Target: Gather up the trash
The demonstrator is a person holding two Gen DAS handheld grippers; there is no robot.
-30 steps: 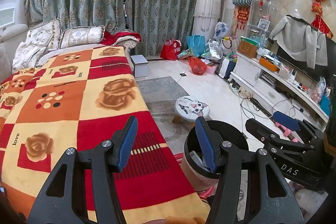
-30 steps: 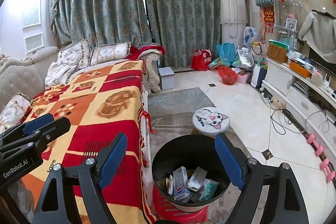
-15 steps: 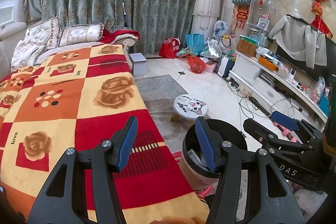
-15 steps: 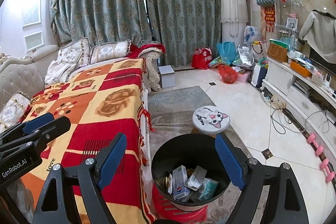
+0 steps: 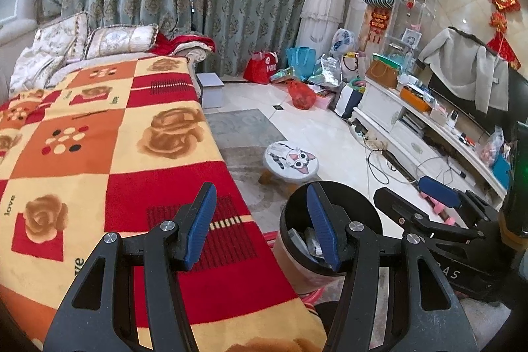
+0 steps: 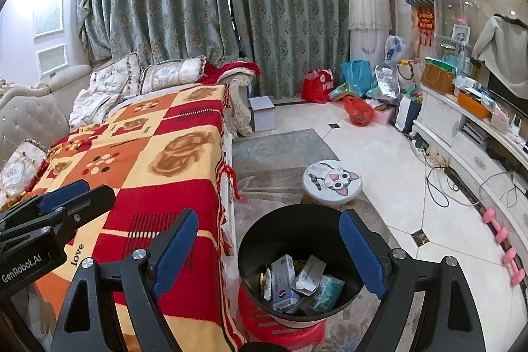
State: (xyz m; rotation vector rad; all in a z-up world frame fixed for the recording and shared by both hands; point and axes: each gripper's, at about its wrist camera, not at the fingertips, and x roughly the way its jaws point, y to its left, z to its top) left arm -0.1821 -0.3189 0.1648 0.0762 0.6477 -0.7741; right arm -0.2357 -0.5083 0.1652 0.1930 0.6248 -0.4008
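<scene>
Blanket (image 6: 158,160): soft fleecy cloth, matt, checked in red, orange and cream.
Trash bin (image 6: 264,240): smooth black plastic inside, a faint sheen on the rim.
Trash in it (image 6: 287,281): glossy printed card cartons and crinkled foil-like wrappers.
Left gripper (image 5: 260,230): matt black plastic arms, ribbed blue pads, bright metal screw heads.
Right gripper (image 6: 267,256): same matt black plastic, same blue ribbing.
Floor (image 6: 379,160): polished pale tile, throwing back light.
Curtains (image 6: 184,12): heavy patterned fabric, slight lustre.
Stool (image 6: 331,182): smooth printed top.
</scene>
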